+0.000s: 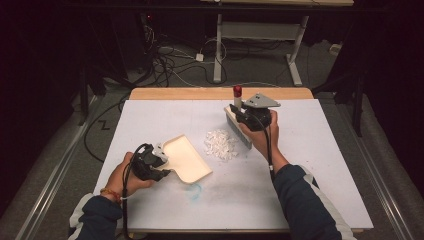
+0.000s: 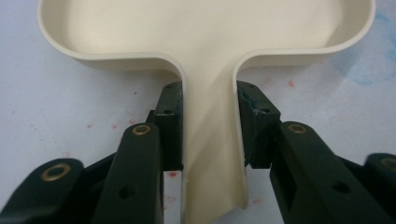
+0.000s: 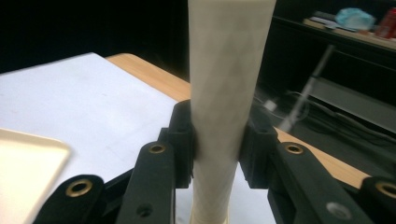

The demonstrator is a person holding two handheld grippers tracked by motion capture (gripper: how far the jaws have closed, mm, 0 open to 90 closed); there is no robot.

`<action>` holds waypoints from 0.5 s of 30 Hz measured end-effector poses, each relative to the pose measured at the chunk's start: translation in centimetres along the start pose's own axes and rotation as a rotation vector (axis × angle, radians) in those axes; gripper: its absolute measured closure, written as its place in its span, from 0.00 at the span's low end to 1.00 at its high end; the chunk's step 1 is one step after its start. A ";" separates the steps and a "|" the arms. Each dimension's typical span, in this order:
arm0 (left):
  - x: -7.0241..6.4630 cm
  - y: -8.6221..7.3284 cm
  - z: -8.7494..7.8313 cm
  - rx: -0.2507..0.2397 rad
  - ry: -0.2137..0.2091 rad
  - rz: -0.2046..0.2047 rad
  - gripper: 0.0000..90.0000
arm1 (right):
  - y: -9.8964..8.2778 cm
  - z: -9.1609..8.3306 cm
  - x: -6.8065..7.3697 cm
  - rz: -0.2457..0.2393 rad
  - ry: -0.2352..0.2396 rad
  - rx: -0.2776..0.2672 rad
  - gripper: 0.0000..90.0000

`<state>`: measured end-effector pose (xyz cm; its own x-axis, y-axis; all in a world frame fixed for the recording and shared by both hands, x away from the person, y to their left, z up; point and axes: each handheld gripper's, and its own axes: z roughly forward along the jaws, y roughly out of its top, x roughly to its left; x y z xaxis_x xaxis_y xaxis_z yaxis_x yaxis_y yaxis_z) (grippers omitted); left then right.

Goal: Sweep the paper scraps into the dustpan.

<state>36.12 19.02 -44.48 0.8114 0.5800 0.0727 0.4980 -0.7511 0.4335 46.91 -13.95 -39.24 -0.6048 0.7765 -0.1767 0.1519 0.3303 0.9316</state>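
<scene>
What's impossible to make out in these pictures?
- Brush bristles: high view, hidden behind the right hand.
- Brush handle's top: right gripper view, cut off by the upper edge.
- Clear bits: high view, too small to identify.
- Dustpan front lip: left gripper view, cut off.

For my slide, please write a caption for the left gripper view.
Left claw shut on the dustpan handle, pan flat on the white table.

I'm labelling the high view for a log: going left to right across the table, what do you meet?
Left gripper → dustpan → pile of clear bits → brush → right gripper.
</scene>
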 end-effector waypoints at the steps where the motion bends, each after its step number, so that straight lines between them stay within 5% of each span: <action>1: 0.0 0.0 0.0 0.000 0.000 0.000 0.71 | 0.0 0.2 0.3 -0.004 0.011 -0.001 0.78; 15: -0.4 1.1 0.8 0.019 -0.017 0.003 0.71 | -0.4 0.3 2.9 0.010 0.139 -0.058 0.78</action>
<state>36.63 17.71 -44.76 0.8179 0.5723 0.0586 0.5011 -0.7588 0.4162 45.28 -11.69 -40.25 -0.7062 0.6968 -0.1256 0.1155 0.2884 0.9505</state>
